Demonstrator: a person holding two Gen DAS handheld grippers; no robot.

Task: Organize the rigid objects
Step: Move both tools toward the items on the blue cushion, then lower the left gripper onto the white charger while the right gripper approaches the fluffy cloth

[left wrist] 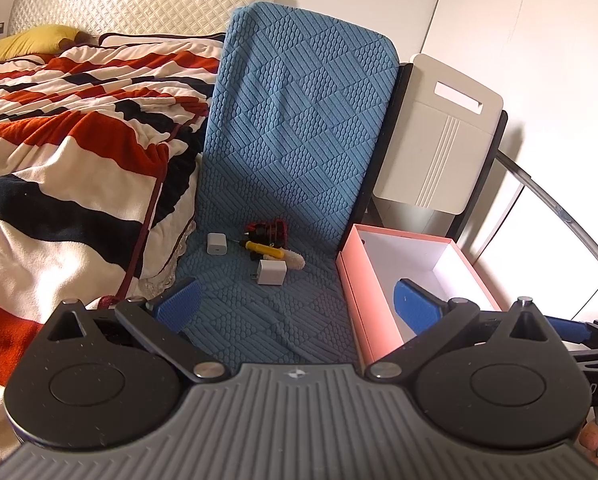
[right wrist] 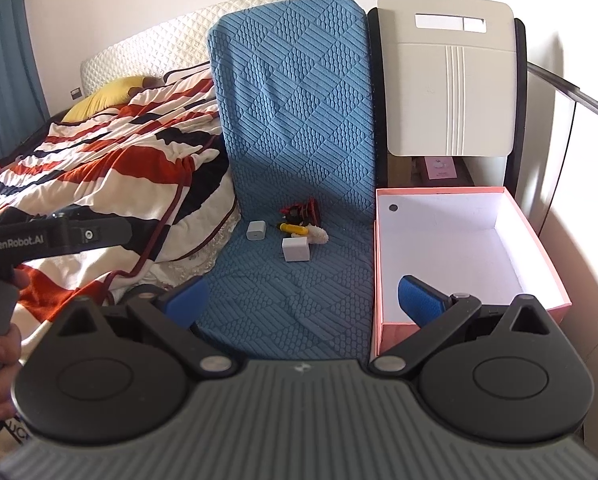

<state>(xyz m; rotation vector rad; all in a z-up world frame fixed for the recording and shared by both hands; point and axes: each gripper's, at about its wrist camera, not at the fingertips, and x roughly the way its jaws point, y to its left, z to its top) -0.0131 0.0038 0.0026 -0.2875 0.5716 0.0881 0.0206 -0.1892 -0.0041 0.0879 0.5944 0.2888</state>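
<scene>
Bedroom scene from the left wrist view: a blue textured mat (left wrist: 287,184) lies beside a striped blanket (left wrist: 79,132). Left gripper (left wrist: 297,304) fingers spread wide, holding nothing. Ahead on the mat sit two white chargers (left wrist: 271,272), a yellow screwdriver (left wrist: 257,245) and a red-black toy (left wrist: 269,230).

From the right wrist view, right gripper (right wrist: 303,300) fingers likewise wide apart, empty; a pink box (right wrist: 465,256) stands right of the items.

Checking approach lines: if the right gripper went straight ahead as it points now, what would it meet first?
Probably the blue textured chair cover, short of the nearer white charger. The right gripper is open; depth is uncertain.
</scene>
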